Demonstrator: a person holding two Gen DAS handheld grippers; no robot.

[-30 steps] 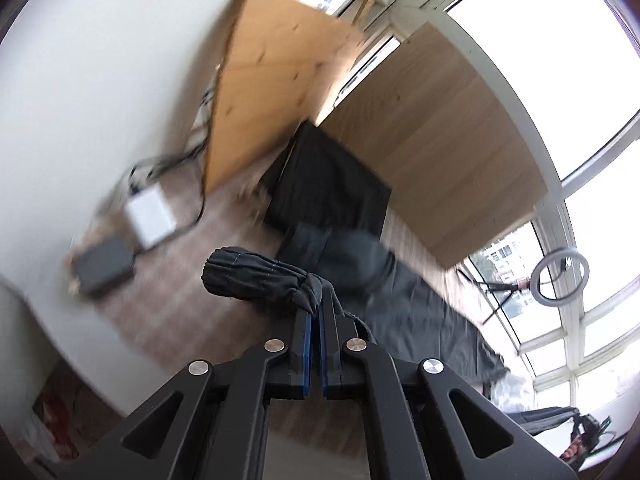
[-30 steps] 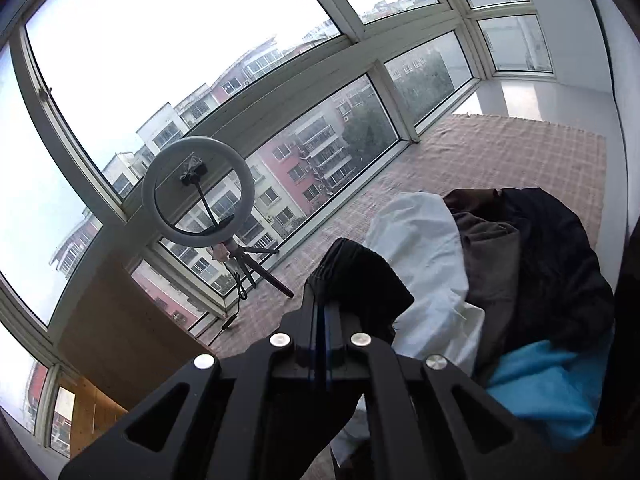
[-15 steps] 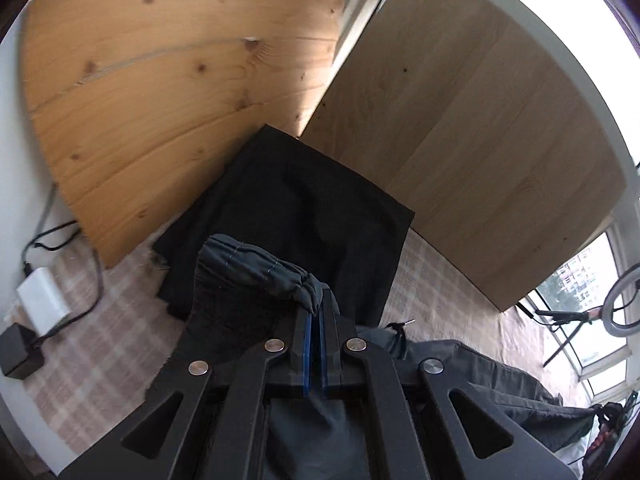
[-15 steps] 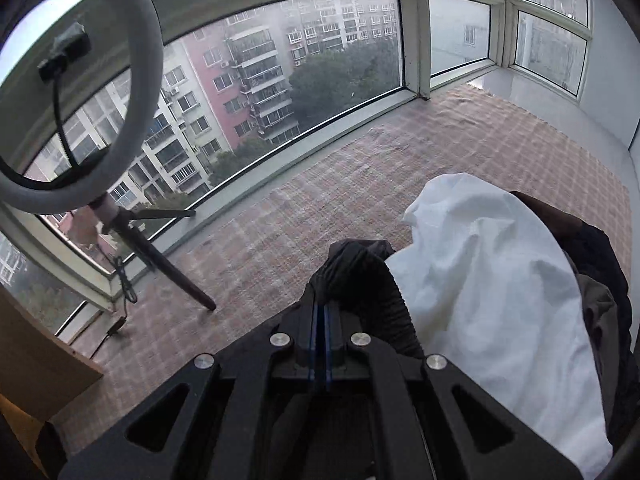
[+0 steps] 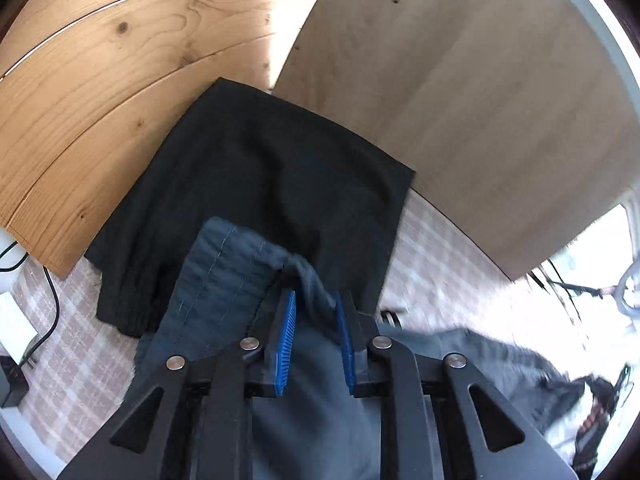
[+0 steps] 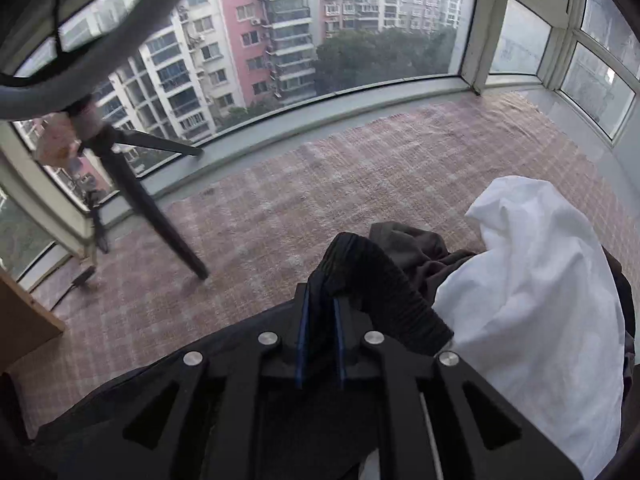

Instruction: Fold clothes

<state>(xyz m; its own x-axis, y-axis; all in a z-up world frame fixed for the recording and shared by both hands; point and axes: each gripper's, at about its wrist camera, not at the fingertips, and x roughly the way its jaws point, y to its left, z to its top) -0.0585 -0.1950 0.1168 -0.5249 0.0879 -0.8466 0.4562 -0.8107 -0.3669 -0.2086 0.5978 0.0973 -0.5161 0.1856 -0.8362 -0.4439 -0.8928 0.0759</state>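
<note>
Both grippers have come down toward the checked cloth [image 6: 360, 168] since a second ago, and both have just been opening. Our left gripper [image 5: 316, 312], clamped tight a moment back, now shows its blue pads [image 5: 285, 340] apart; a fold of the grey trousers [image 5: 224, 272] lies loose between them, pressed by neither pad. That end of the trousers rests on the black folded garment [image 5: 272, 176], which lies against the wood panels [image 5: 100, 64]. Our right gripper [image 6: 320, 312] stands slightly parted too, with the dark ribbed waistband [image 6: 380, 280] rising out of the gap; we cannot tell whether the pads grip it. Just beside it to the right sits a heap with a white garment [image 6: 540, 280] on top. A tripod leg [image 6: 152, 216] stands on the cloth near the window.
</note>
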